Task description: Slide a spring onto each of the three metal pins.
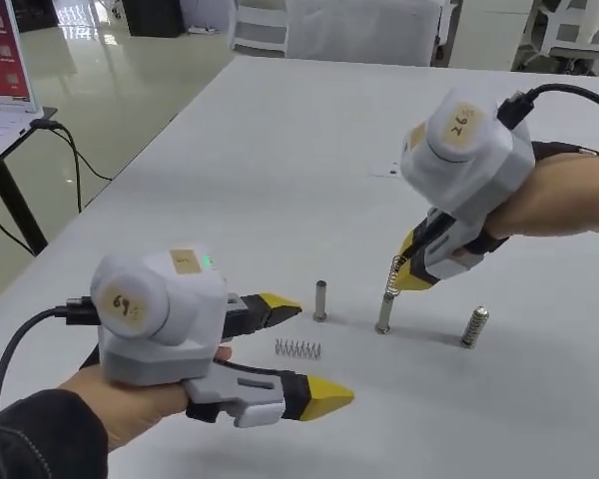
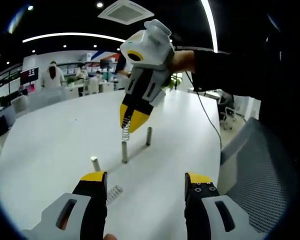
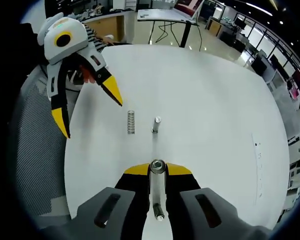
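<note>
Your right gripper (image 1: 411, 281) pinches the light, bendy spring (image 1: 394, 267) above a metal pin (image 1: 383, 317); squeeze its side softly. Your left gripper (image 1: 316, 351) gapes wide, empty.

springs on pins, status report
Right gripper shut on spring atop middle pin. Left gripper open near loose spring. One sprung pin, one bare pin. Nothing blocking.

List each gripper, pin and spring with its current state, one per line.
Left gripper: open, empty.
Right gripper: shut on held spring.
Held spring: upright over middle pin.
Middle pin: upright, shaft bare.
Left pin: upright, bare.
Right pin: wears fitted spring.
Loose spring: lying on table.
</note>
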Available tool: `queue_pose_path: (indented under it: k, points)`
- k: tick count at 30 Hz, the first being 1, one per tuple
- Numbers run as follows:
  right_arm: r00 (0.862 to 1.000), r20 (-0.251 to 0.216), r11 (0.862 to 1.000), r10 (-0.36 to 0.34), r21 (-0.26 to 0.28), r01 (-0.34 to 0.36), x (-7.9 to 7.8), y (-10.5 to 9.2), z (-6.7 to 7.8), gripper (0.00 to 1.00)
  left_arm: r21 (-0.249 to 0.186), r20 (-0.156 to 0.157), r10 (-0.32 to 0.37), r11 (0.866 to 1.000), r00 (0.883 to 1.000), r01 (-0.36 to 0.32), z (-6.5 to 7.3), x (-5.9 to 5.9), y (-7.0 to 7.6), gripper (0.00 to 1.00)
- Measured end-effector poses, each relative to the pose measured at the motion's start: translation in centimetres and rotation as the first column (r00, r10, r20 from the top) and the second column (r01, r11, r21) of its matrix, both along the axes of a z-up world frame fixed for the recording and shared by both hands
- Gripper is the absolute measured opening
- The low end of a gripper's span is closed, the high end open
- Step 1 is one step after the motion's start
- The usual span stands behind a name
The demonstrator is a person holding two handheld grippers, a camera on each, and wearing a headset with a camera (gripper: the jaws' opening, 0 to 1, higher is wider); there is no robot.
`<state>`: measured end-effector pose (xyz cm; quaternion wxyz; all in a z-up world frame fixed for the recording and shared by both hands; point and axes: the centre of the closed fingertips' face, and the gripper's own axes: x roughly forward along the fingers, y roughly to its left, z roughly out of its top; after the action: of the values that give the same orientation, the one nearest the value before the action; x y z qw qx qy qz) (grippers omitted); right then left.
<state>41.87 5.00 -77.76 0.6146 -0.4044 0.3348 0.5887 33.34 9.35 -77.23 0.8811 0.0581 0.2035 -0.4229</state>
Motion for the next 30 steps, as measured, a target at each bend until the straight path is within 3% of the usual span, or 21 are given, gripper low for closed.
queue_pose_path:
  k: [30]
  points:
    - [1.000, -0.027, 1.000, -0.001, -0.025, 0.001, 0.0, 0.5, -1.8, 0.08, 0.005, -0.009, 0.003, 1.000, 1.000, -0.003, -0.2, 0.1, 0.3, 0.57]
